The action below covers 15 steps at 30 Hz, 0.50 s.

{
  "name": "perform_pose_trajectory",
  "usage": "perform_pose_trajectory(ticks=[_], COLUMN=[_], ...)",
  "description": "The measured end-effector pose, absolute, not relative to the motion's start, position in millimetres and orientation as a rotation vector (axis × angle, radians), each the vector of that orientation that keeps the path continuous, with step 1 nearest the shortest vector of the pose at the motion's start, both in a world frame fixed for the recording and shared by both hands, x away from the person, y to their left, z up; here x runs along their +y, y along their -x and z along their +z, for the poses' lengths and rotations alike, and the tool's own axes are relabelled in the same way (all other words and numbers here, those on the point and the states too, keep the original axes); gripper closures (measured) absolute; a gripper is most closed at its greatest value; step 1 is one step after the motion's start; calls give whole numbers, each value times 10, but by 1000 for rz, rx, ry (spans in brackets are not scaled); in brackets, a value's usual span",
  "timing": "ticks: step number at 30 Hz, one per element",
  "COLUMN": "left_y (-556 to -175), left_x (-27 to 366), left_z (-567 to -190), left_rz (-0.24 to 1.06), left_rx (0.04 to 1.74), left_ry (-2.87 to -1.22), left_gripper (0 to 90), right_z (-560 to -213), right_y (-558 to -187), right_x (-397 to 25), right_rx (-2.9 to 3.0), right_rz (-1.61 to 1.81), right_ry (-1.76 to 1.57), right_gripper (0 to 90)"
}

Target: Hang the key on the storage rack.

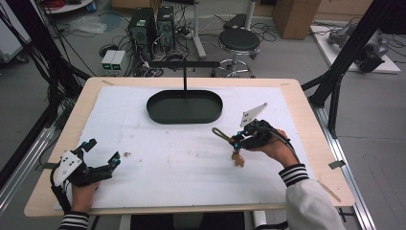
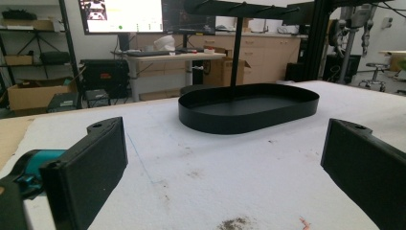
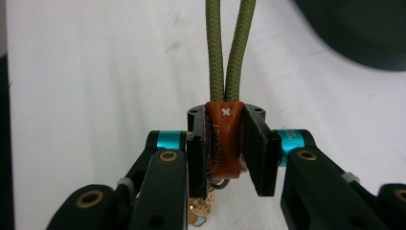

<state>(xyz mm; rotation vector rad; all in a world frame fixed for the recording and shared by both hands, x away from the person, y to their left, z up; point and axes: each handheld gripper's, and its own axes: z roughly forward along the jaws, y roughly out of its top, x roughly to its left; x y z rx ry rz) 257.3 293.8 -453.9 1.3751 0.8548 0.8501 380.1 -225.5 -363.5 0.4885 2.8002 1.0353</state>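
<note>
The right hand-held gripper [image 3: 225, 143] is clamping a key strap [image 3: 224, 139] by its orange-brown leather tab, the jaws pressing in on the tab from both sides. In the right gripper view the strap's olive-green cord loop [image 3: 229, 48] is running straight up and away from the jaws over the white mat [image 3: 95, 72], and a small gold-coloured metal piece is hanging below the tab. In the high view the right hand-held gripper [image 1: 238, 142] is sitting right of the tabletop's centre, with the cord loop [image 1: 219, 133] pointing toward the black oval tray [image 1: 158, 112] and lying well short of it, while a brownish part of the strap is dangling beneath the jaws just above the mat. The left hand-held gripper [image 1: 102, 153] is resting near the front left corner of the tabletop [image 1: 81, 98], its jaws standing wide apart with nothing between them. In the left gripper view [image 2: 225, 167] those jaws are framing the tray [image 2: 249, 120], from whose middle a black post with a crossbar is rising.
</note>
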Motion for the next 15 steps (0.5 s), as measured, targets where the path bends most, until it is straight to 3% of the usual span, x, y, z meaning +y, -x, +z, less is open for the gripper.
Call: perform_pose_trajectory(ticks=[15], left_y=[-2573], left_x=[2937], left_z=[-4540], left_rz=[850], left_rx=[854], left_ry=[-1374], left_gripper=[24], right_z=[-3436], right_y=[-3862], right_x=[-2344], right_rx=[2429], right_rz=[1259], right_ry=[-699], right_gripper=[725])
